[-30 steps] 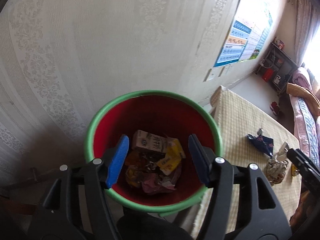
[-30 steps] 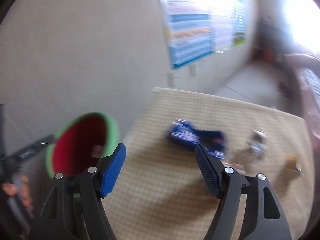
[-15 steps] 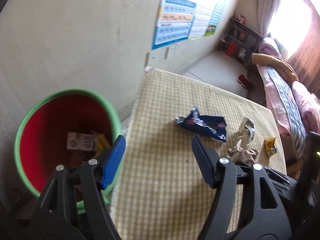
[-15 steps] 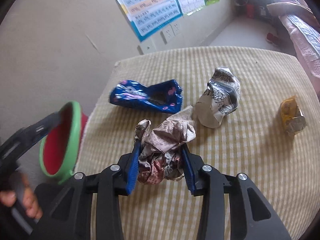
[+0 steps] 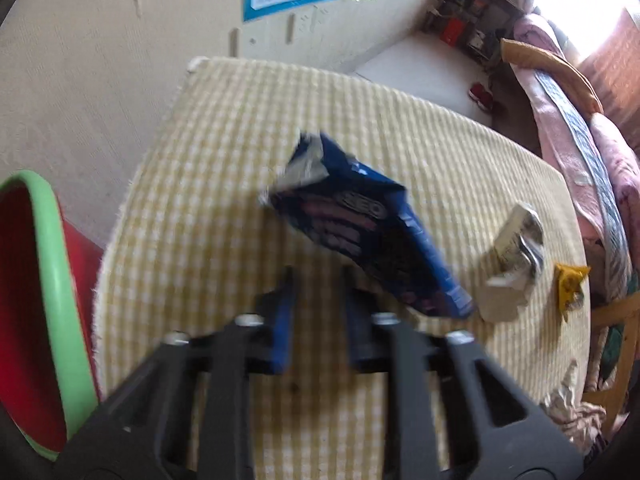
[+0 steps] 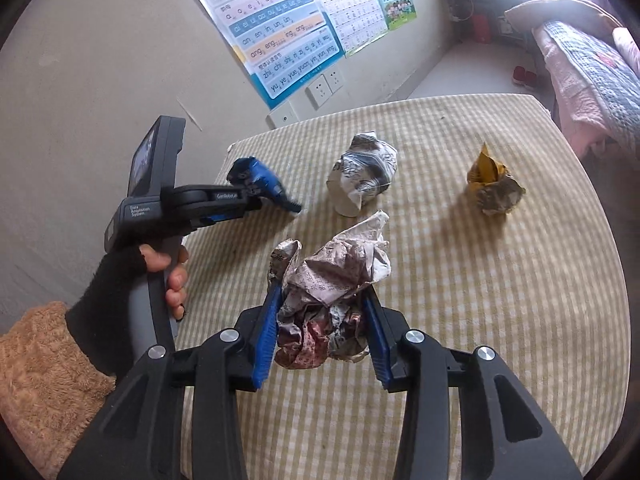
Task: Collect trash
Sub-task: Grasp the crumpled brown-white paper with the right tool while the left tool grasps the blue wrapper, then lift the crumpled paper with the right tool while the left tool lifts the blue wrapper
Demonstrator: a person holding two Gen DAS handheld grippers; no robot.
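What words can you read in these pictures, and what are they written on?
"OREO", blurred: blue wrapper.
"Data Acquisition System": left claw body.
"zhi chi shi ri zi ci si yi wu yu", "ye yue yuan yin yun ying", "an en in un": wall poster.
Crumpled paper in right claw: print too small.

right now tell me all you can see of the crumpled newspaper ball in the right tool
The crumpled newspaper ball is grey-white printed paper with reddish patches low down, wadded loosely. The right tool pinches its lower half between the blue pads; a creased flap sticks up past them. It sits above the checked tablecloth.
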